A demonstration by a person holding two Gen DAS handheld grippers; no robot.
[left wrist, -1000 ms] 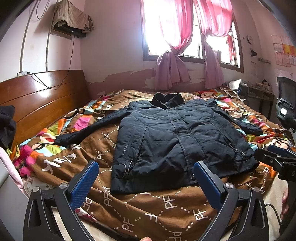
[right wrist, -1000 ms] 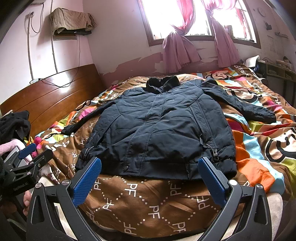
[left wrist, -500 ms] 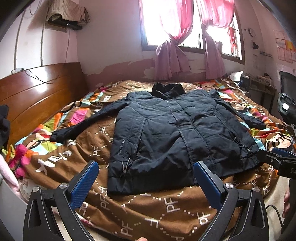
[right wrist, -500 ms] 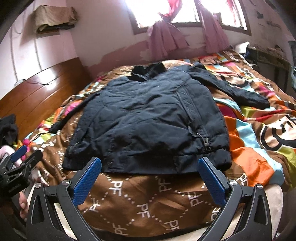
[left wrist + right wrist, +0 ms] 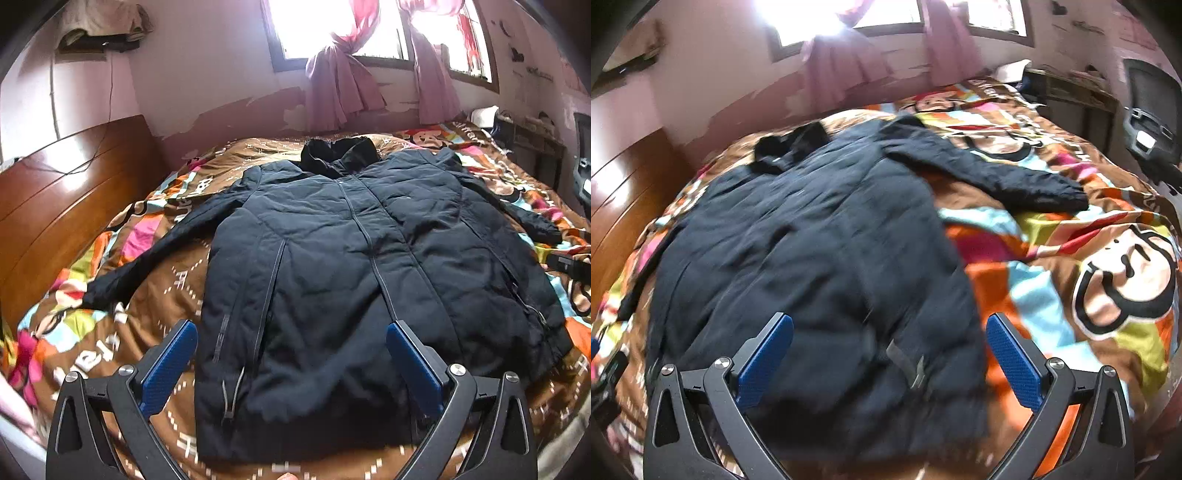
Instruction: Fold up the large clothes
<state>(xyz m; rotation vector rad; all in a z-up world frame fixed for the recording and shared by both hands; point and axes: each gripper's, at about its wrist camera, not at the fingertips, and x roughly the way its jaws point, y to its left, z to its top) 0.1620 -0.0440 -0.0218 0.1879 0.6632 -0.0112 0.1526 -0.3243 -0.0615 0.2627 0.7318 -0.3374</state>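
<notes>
A large dark navy padded jacket (image 5: 332,258) lies flat, front up, on the bed, collar toward the window, both sleeves spread out. My left gripper (image 5: 291,354) is open and empty, just above the jacket's lower left hem. My right gripper (image 5: 890,347) is open and empty over the lower right hem of the jacket (image 5: 812,240). The right sleeve (image 5: 997,177) stretches out over the bedspread. The left sleeve (image 5: 147,254) reaches toward the headboard side.
A colourful cartoon-print bedspread (image 5: 1089,277) covers the bed. A wooden headboard (image 5: 55,192) stands at the left. A window with pink curtains (image 5: 332,85) is on the far wall. A black chair (image 5: 1152,110) and cluttered shelf stand at the right.
Both grippers have moved forward and down toward the jacket's hem; the jacket now fills more of each view. The right view has swung to the right. Both grippers stay open.
</notes>
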